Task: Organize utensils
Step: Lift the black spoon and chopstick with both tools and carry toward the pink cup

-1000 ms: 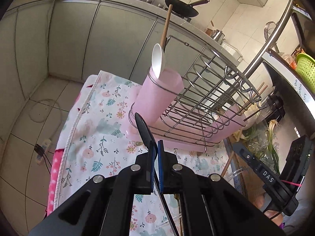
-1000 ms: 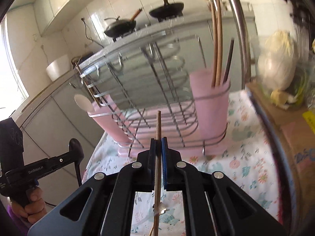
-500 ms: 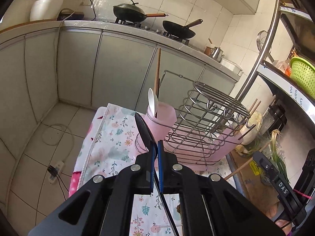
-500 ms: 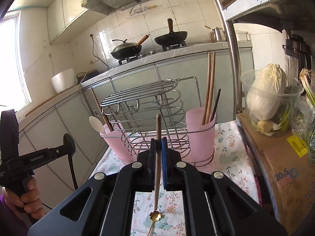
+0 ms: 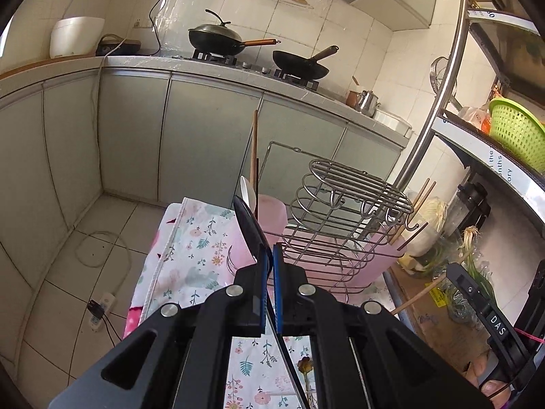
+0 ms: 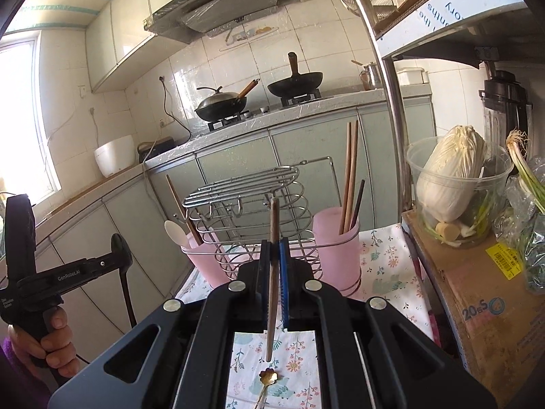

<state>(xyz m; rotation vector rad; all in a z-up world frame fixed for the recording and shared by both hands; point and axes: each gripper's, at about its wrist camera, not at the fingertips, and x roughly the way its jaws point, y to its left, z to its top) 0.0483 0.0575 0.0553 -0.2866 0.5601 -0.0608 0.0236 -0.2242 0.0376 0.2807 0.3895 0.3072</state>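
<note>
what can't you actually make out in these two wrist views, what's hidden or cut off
- Left wrist view: the lower handle of the black spoon runs behind the left gripper and off the bottom edge.
- Right wrist view: the gold spoon on the cloth is cut by the bottom edge.
- Both views: the pink cups hide the lower ends of the chopsticks and white spoon.

A black spoon stands nearly upright at frame centre, bowl up, its thin handle running down toward the lower edge. A brown wooden chopstick stands upright at centre frame, its lower end hanging above a gold flower-headed spoon lying on the floral cloth at the bottom. Behind, a wire rack carries 2 pink cups: the left cup holds a white spoon and a wooden stick, the right cup holds 3 chopsticks.
</note>
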